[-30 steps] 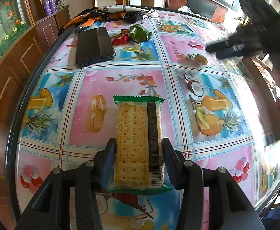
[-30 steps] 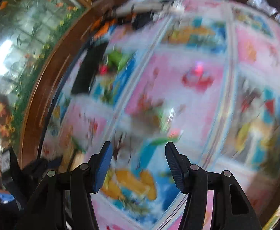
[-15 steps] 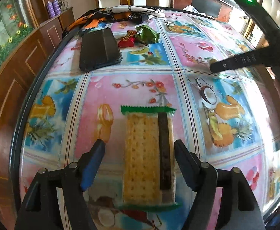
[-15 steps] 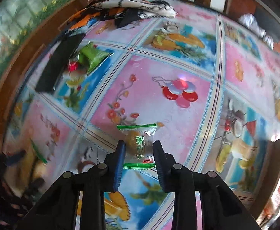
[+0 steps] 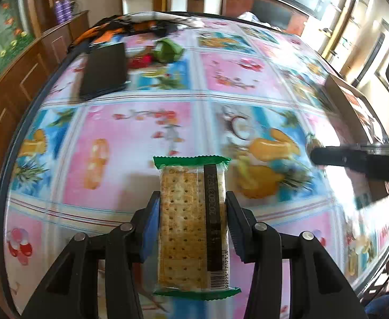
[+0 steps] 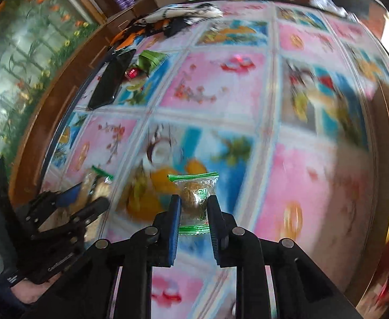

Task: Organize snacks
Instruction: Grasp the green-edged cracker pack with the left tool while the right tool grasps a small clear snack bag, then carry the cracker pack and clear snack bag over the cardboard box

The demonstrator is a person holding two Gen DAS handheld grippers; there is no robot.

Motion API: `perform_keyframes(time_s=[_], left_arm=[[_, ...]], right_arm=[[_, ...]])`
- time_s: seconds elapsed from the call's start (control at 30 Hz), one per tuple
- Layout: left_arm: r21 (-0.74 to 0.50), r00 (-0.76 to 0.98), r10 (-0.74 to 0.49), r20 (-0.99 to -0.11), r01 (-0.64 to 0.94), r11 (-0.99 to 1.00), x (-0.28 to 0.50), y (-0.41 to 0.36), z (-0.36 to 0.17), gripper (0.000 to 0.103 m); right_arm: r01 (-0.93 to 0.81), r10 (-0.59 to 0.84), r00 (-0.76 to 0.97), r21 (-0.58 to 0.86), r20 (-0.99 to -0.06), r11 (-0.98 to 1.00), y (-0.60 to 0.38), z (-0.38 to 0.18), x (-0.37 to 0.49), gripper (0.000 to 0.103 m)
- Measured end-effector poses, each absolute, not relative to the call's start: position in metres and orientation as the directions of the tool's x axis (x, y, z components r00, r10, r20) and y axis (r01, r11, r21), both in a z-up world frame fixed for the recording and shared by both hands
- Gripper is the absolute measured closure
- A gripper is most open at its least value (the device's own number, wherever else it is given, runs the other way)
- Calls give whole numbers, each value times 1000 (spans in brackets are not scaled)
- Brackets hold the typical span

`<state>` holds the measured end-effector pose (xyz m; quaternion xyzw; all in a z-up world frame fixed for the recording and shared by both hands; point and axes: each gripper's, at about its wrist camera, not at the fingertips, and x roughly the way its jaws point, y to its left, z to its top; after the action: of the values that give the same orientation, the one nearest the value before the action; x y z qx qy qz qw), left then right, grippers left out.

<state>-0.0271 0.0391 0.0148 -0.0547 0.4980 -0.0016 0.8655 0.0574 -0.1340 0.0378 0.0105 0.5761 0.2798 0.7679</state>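
My left gripper [image 5: 193,204] is shut on a cracker packet [image 5: 191,220] with green ends, held over the fruit-print tablecloth. My right gripper [image 6: 193,208] is shut on a small clear snack bag [image 6: 195,199] with green edges and a brown ball inside. The right gripper also shows at the right of the left wrist view [image 5: 354,158]. The left gripper with its packet shows at the left of the right wrist view [image 6: 85,199]. A green snack packet [image 5: 167,50] and a red candy [image 5: 141,61] lie at the table's far side.
A black phone [image 5: 104,70] lies at the far left beside the green packet. Crumpled cloth [image 5: 141,26] lies at the far edge. A wooden cabinet [image 5: 13,85] runs along the left of the round table [image 5: 247,79].
My left gripper was open around the cracker packet and has shut on it. My right gripper has carried the small snack bag toward the near side of the table.
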Motion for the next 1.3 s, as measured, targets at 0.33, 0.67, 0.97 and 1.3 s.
perform_keyframes(time_s=[0.33,0.67,0.97,1.3], left_arm=[[-88,528,-103,-843,53,995,-23,-16,33,57],[-53,557,-129,-821,152,987,-21,-77,56,57],[-28,576,-156,-802,224,974,-14,-125,72,57],[-4,593,-182,-784,288,958,-3,-172,86,57]], right_arm=[[-321,495,219,417,-841,850,-194,49,30,81],[-260,508,293,444,-810,858,-253,68,21,81],[-205,499,357,455,-790,867,-306,81,16,81],[-146,480,408,463,-777,874,-355,90,14,81]])
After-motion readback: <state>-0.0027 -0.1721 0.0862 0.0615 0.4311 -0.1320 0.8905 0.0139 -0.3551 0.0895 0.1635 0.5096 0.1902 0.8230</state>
